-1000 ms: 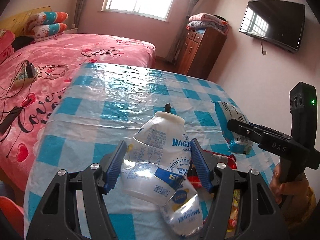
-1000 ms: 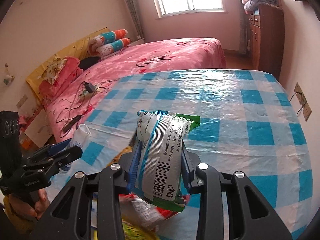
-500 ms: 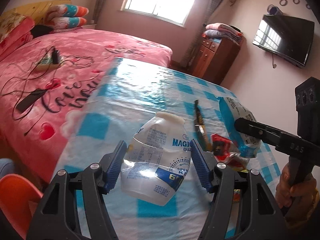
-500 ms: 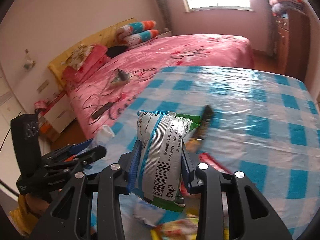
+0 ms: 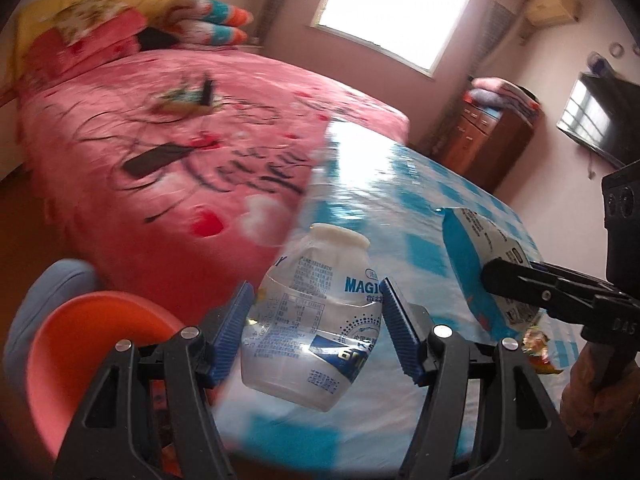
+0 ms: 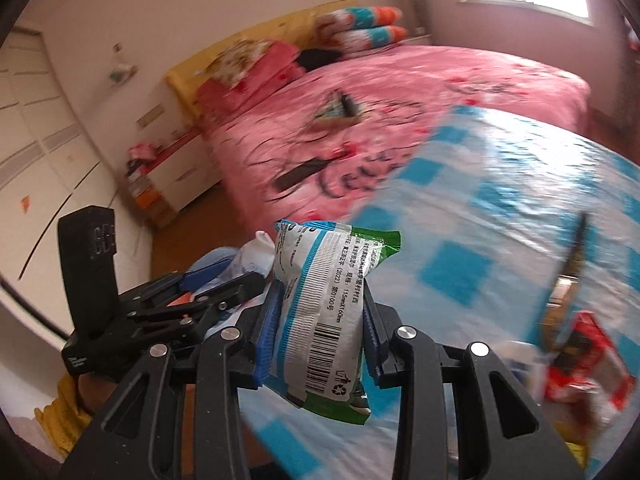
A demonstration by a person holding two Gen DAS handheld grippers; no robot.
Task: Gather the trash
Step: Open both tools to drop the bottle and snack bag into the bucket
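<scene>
Left wrist view first: our left hand-held gripper (image 5: 316, 320) is clamped on a crushed clear plastic bottle (image 5: 314, 320) with a white neck and a blue-and-white label reading "MAGIC", held in the air over the near edge of the tabletop (image 5: 400, 208). From the right wrist view, our right hand-held gripper (image 6: 318, 334) is clamped on a white, blue and green wrapper (image 6: 324, 312) carrying a barcode, a recycling mark, "(2022)" and "115mm", also off the surface. Compared with half a second ago, both grippers have swung left, so the pink bed (image 5: 168, 152) fills more of each view, an orange bin (image 5: 92, 356) has come into view lower left, and the red wrappers (image 6: 580, 360) on the blue-checked cloth have slid to the right edge.
</scene>
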